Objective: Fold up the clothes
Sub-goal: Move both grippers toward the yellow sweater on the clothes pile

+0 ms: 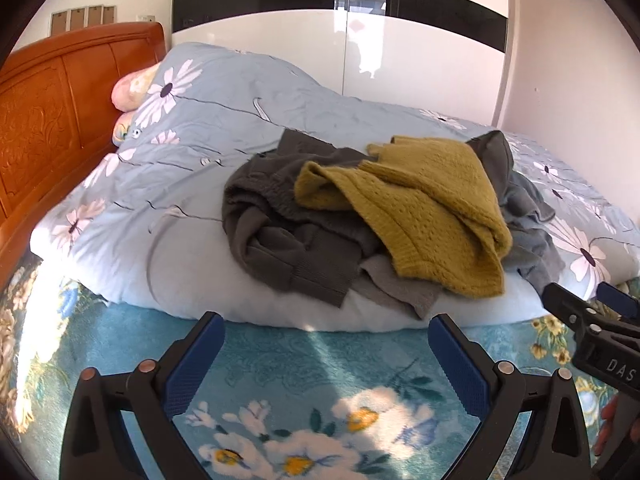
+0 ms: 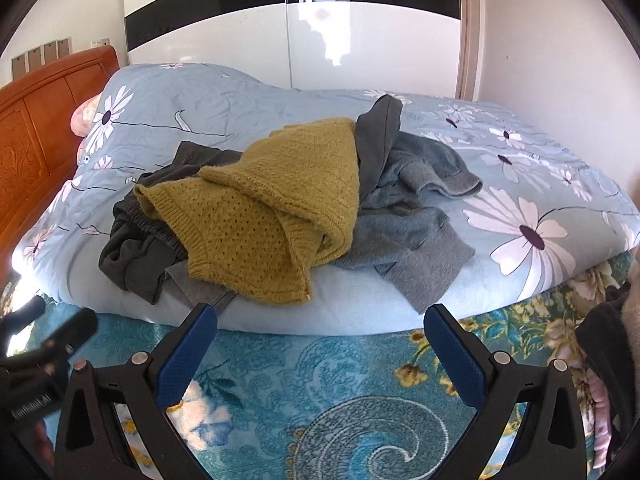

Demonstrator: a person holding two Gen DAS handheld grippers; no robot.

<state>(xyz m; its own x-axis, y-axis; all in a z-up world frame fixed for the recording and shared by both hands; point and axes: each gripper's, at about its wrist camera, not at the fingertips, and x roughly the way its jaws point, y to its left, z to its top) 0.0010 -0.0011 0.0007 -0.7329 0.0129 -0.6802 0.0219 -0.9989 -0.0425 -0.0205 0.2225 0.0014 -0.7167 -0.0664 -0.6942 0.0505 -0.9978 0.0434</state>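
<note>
Left gripper [image 1: 326, 338]: spread wide, holding nothing, above blanket [image 1: 320, 360] | Right gripper [image 2: 320, 330]: spread wide, holding nothing | Clothes: sweater [image 2: 272, 208] heaped atop dark garment [image 1: 280, 232] and grey garment [image 2: 408, 232], on quilt [image 2: 240, 96], near front edge

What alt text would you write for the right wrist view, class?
A mustard knit sweater tops a pile of dark and grey clothes on a floral blue quilt. The open right hand-held gripper hovers over a teal blanket in front.
</note>
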